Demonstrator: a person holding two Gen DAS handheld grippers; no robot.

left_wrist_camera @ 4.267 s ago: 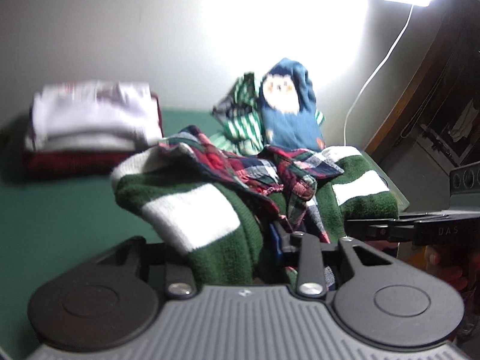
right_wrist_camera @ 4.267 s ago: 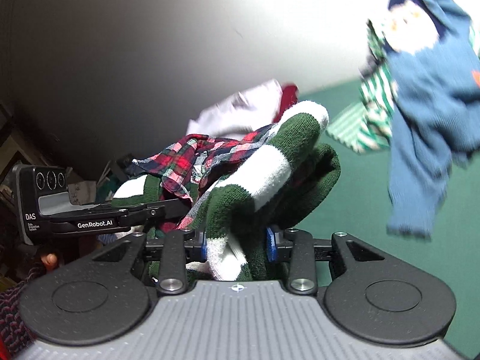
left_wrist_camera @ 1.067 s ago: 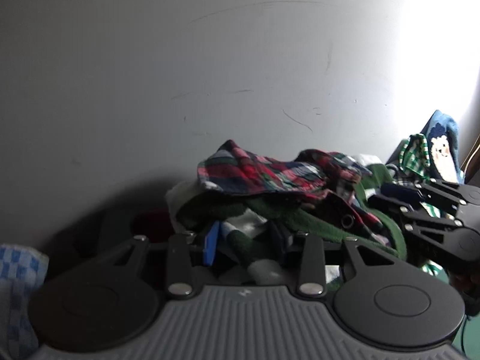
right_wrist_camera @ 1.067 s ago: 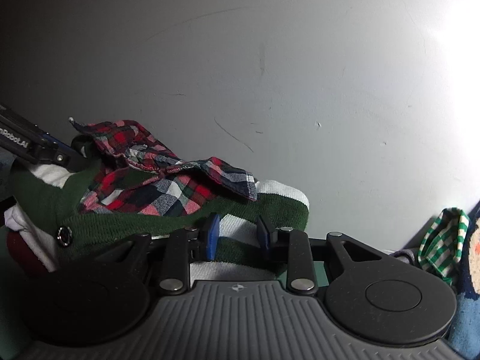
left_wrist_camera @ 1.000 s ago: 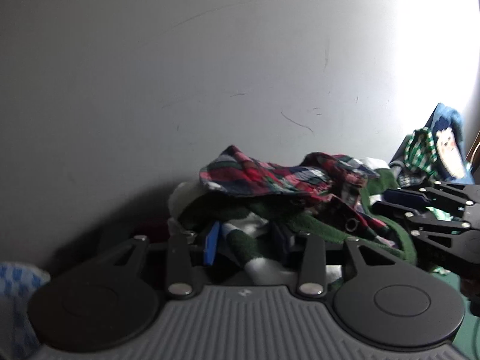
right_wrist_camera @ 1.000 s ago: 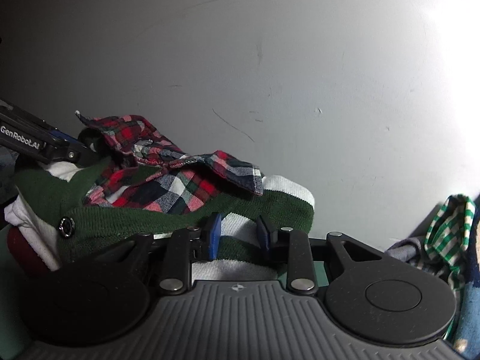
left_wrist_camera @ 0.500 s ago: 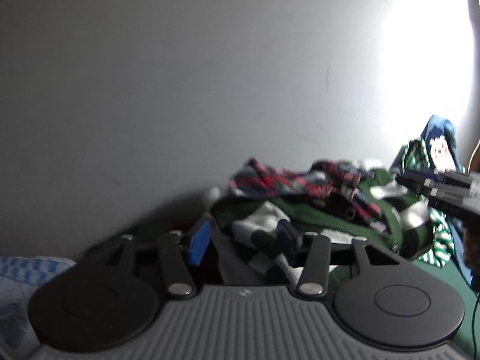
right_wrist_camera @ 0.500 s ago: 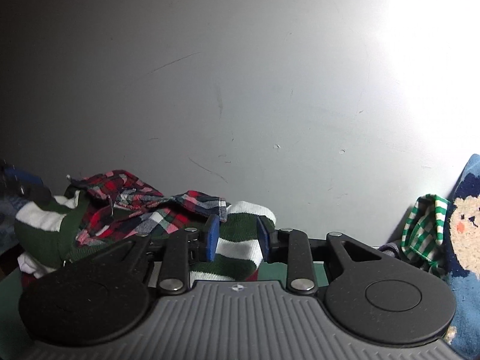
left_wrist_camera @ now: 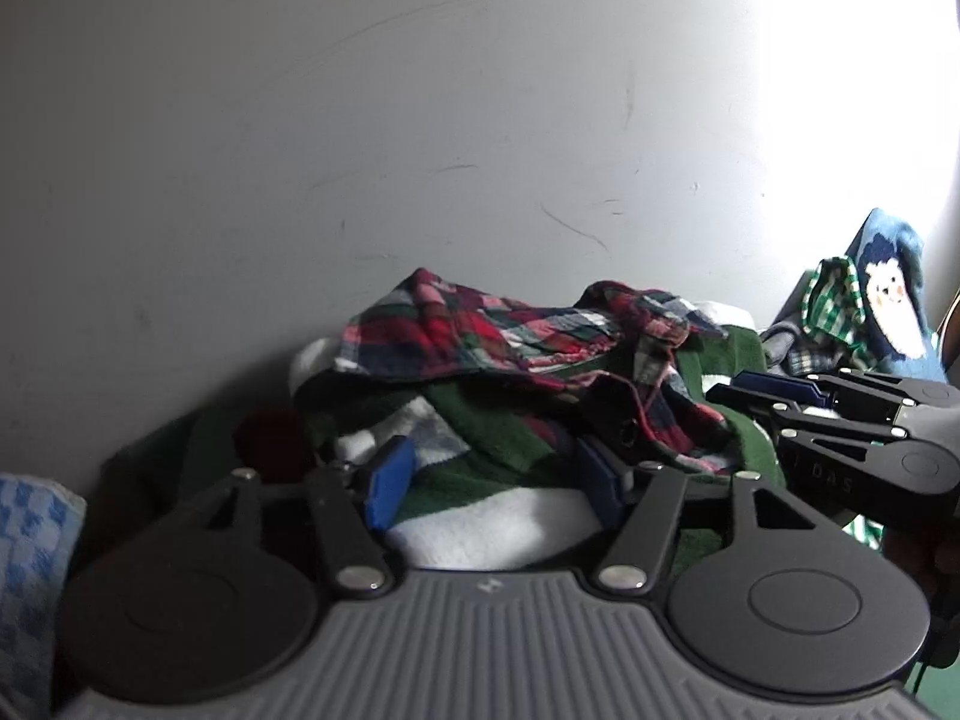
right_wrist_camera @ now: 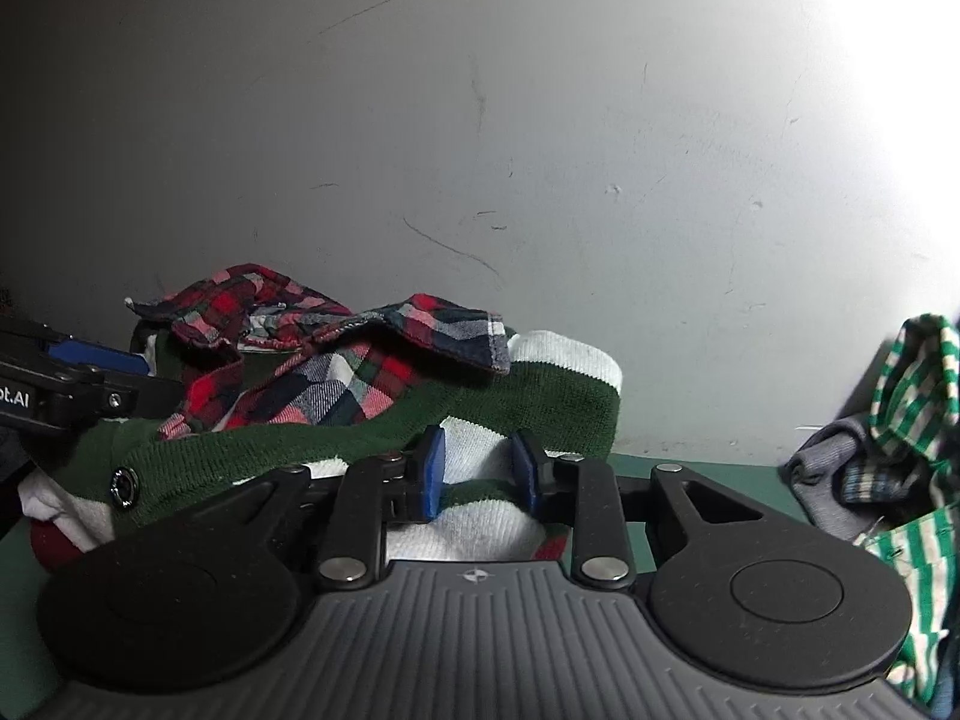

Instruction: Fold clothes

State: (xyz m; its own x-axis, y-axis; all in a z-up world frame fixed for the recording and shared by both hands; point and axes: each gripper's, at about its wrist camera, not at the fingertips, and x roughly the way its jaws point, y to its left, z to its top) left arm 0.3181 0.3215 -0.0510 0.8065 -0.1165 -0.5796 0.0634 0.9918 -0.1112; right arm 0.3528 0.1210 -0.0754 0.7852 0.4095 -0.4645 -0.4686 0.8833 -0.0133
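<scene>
Left gripper: its jaws were opening, the blue pads standing wide apart; the green-and-white sweater lay between them, its white band low in the gap, and neither pad visibly pressed on it.
Right gripper: its jaws stood narrow, the blue pads closed on a white-and-green fold of the same sweater, which bulged up between them and ran on below toward the gripper body.
Sweater: it lay bunched in a low heap just ahead of both grippers, against the foot of the wall; in the right wrist view a dark round button showed on its green edge at the left.
Plaid shirt: red, navy and white checks, crumpled on top of the sweater, beyond both pairs of pads and touched by neither; in the right wrist view its collar flap hung over the sweater's white cuff.
Green surface: a strip showed behind the right gripper, under the clothes.
Right side, farther: a green-and-white striped garment and a blue knit with a white face were piled apart from the sweater.
Left side: a blue-and-white checked cloth lay at the edge of the left wrist view.
Wall: grey, scuffed, brightly lit at the upper right.
</scene>
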